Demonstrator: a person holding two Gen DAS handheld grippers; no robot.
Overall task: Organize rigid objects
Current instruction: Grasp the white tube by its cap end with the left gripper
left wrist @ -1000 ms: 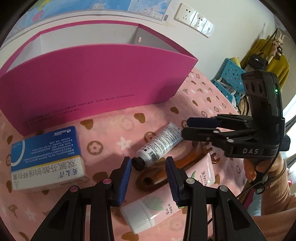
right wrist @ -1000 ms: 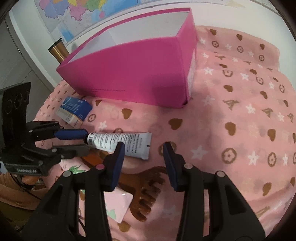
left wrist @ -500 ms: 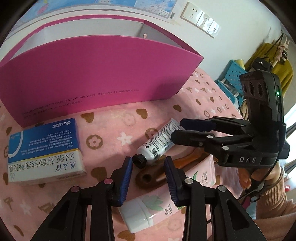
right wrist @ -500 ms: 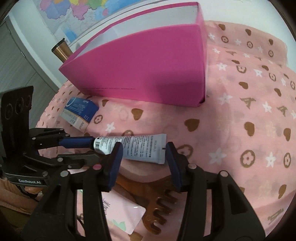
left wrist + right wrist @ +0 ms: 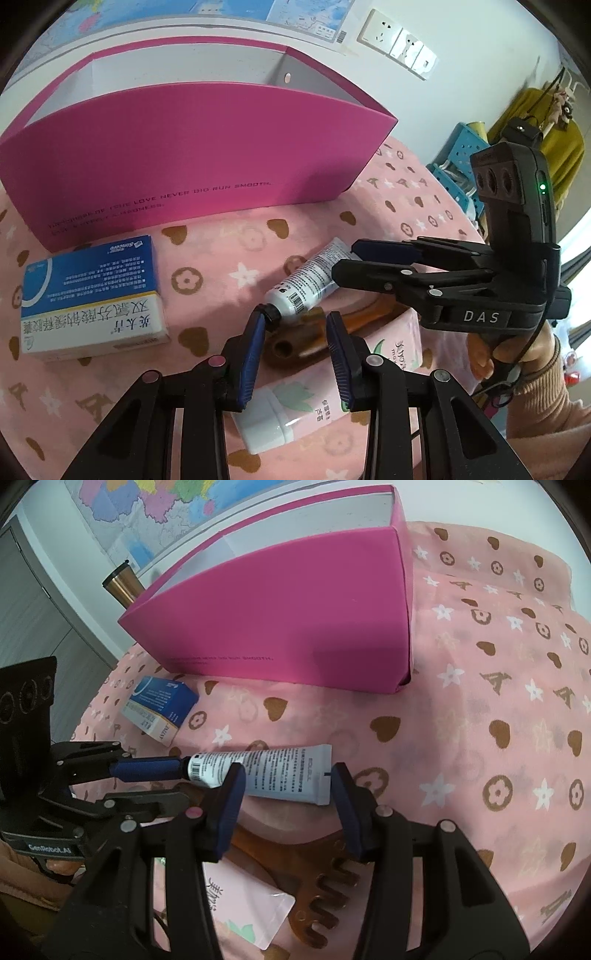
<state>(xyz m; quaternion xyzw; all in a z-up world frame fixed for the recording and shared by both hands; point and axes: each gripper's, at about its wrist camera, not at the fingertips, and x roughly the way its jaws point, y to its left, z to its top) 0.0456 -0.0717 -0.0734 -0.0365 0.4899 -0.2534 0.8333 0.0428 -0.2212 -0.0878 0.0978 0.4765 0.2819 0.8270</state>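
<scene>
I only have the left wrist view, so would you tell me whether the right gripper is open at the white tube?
Observer: Yes, the right gripper is open, and the white tube shows its flat end between the fingers.
Operator: What lies beneath that end?
Observer: A brown comb, its teeth pointing toward the right camera.
Operator: Is anything behind the pink box?
Observer: A copper tumbler stands beyond its far end.

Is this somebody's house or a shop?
Most likely a home room. A map hangs on the wall above a wall socket, a yellow coat hangs nearby, and a pink patterned cloth covers the table.
</scene>
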